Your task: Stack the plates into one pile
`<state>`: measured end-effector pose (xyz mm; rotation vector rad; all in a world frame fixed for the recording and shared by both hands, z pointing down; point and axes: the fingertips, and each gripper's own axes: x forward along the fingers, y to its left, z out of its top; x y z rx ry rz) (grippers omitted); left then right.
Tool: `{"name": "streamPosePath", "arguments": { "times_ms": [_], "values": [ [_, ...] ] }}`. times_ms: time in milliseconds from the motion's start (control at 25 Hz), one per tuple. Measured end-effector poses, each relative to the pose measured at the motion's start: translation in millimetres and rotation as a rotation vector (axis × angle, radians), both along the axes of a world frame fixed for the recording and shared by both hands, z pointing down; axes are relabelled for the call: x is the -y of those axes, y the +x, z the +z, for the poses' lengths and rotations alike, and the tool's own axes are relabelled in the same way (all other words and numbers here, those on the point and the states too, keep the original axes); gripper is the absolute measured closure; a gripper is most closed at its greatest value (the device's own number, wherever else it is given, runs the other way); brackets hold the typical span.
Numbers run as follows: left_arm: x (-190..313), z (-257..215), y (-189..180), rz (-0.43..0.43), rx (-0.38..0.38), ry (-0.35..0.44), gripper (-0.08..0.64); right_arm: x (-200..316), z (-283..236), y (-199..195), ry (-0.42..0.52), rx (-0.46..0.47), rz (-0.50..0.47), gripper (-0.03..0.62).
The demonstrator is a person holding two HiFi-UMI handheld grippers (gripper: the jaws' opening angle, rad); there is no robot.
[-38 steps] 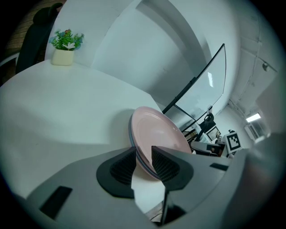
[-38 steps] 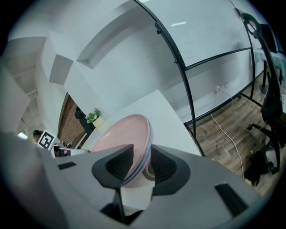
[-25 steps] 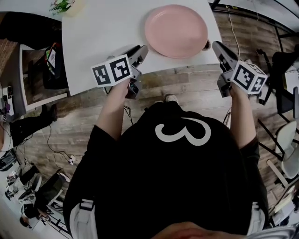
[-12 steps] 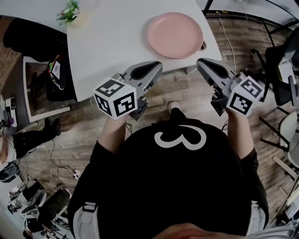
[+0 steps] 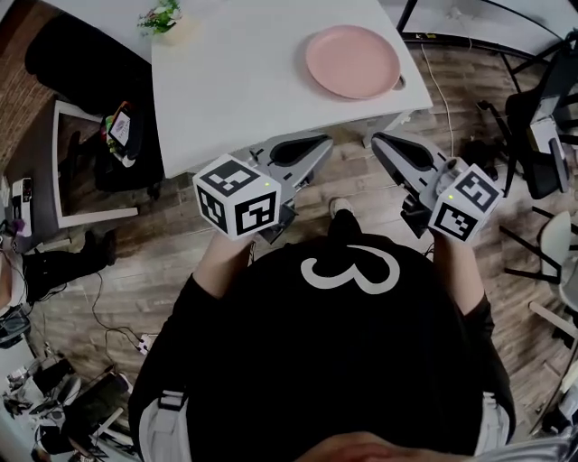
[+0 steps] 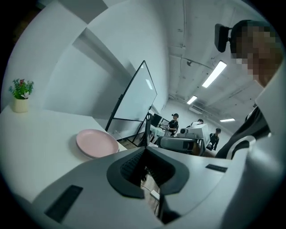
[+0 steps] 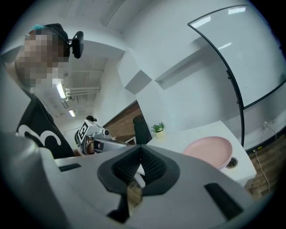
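Note:
One pink plate (image 5: pixel 352 61) lies near the right front corner of the white table (image 5: pixel 244 81); whether it is a single plate or a pile I cannot tell. It also shows in the left gripper view (image 6: pixel 96 143) and the right gripper view (image 7: pixel 210 150). My left gripper (image 5: pixel 316 144) hovers over the wooden floor just short of the table's front edge. Its jaws have just been closing and are shut with nothing between them (image 6: pixel 145 151). My right gripper (image 5: pixel 379 143) hangs beside it, its jaws also just closed and shut on nothing (image 7: pixel 140 151).
A small potted plant (image 5: pixel 161 18) stands at the table's far left. A low shelf unit (image 5: pixel 90 153) is left of the table, and chairs (image 5: pixel 542 90) and a whiteboard stand (image 6: pixel 134 103) are to the right. Cables lie on the floor. People stand far off (image 6: pixel 173 123).
Both grippers have drawn back from the table's edge toward the person's chest and risen. The plate has stayed where it was on the table.

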<state>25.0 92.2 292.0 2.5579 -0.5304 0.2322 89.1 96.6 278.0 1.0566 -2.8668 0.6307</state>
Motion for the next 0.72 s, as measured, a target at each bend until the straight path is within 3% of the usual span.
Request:
{"name": "streamPosePath", "arguments": {
  "times_ms": [360,720],
  "values": [
    [-70.7,-6.6,-41.2,-0.001,-0.013,0.052,0.543,-78.0,-0.7,-39.4,0.035,0.004,0.036,0.569],
    [-81.0,-16.8,-44.3,0.027,-0.006,0.067,0.543,-88.8,-8.5,-46.3,0.023,-0.007,0.041,0.569]
  ]
}}
